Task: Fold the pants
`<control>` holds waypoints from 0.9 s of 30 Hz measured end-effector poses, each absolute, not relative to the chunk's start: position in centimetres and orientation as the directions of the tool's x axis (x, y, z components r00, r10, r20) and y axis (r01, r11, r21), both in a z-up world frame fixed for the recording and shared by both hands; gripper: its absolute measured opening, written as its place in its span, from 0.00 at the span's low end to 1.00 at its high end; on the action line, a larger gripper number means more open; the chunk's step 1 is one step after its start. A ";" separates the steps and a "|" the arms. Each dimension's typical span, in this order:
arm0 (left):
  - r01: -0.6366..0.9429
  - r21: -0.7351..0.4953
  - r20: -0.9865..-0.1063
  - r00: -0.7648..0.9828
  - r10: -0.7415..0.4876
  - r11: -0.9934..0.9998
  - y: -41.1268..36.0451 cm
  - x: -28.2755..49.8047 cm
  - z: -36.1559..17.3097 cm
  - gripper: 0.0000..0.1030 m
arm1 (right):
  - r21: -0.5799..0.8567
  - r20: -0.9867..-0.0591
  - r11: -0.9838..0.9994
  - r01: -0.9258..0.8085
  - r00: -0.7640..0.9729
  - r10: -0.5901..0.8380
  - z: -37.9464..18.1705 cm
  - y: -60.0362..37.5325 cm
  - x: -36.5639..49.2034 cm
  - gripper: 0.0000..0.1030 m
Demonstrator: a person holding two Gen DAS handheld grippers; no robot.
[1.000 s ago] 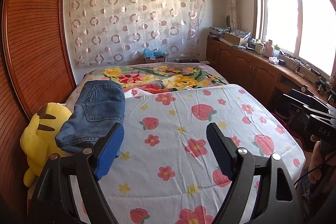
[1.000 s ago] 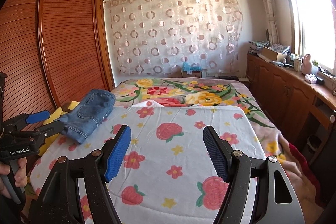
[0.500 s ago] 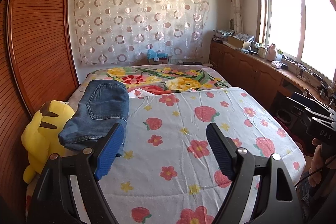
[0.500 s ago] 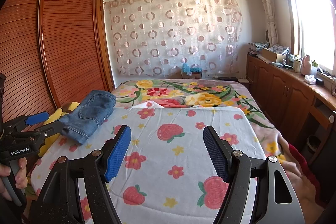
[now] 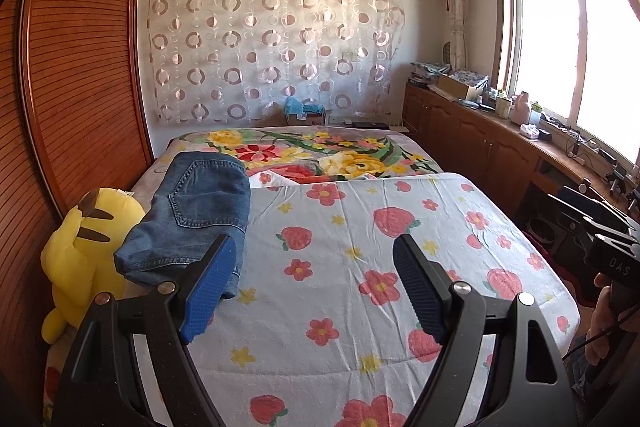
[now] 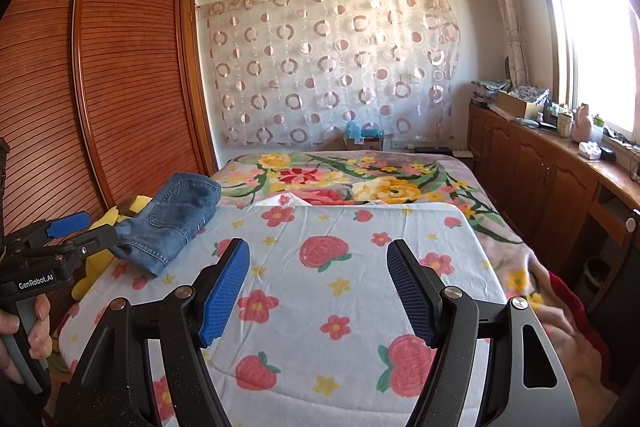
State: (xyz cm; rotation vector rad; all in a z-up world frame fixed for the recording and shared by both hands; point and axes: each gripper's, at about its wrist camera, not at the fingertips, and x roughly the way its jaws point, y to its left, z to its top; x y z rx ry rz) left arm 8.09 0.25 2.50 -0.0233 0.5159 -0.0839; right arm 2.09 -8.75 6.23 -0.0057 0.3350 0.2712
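The folded blue denim pants (image 5: 192, 215) lie at the left edge of the bed on the strawberry-print sheet (image 5: 340, 267), partly over a yellow plush toy. In the right wrist view the pants (image 6: 172, 219) lie left of centre. My left gripper (image 5: 308, 279) is open and empty, above the sheet, just right of the pants' near end. It also shows in the right wrist view (image 6: 76, 231) at the left. My right gripper (image 6: 318, 283) is open and empty over the sheet's middle. It shows at the right edge of the left wrist view (image 5: 600, 239).
A yellow plush toy (image 5: 80, 255) sits between the bed and a wooden louvred wardrobe (image 5: 80, 67) on the left. A floral blanket (image 5: 320, 155) covers the far half of the bed. Wooden cabinets (image 6: 560, 187) with clutter run under the window on the right.
Both grippers have drawn slightly back and up from the bed; the view has tilted up a little. The pants have not moved. Both stay open.
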 end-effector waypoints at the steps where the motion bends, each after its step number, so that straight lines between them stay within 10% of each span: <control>1: 0.075 -0.042 -0.491 0.867 -0.086 0.996 0.3 8.1 2.5 0.79 | 0.040 -0.325 0.964 -0.265 0.908 0.263 6.3 -8.8 2.1 0.71; 27: 0.074 -0.044 -0.490 0.867 -0.086 0.996 0.4 8.0 2.5 0.79 | 0.038 -0.319 0.963 -0.266 0.910 0.264 6.3 -8.6 1.8 0.71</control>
